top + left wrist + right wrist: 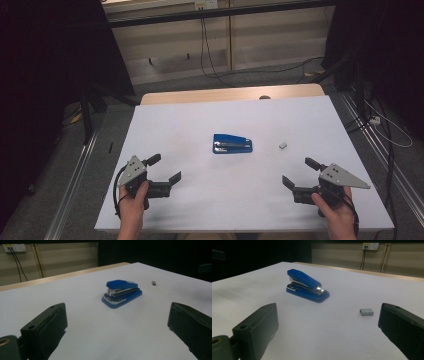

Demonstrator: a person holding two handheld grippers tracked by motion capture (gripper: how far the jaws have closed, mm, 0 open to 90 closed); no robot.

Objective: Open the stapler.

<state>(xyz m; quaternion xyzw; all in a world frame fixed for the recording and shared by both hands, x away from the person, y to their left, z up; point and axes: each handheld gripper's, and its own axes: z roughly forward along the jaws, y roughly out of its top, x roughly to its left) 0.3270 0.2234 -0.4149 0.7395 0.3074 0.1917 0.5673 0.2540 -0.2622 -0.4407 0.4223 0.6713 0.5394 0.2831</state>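
Blue stapler [232,143] between 2 open grippers

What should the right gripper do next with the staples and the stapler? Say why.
Probably move the right gripper forward to the small block of staples. Its jaws stand open and empty, and the staples lie loose on the table right of the blue stapler, nearer this gripper than the left gripper.

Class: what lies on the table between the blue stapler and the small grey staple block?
Nothing: bare white table separates stapler from staple block, seen in the high view.
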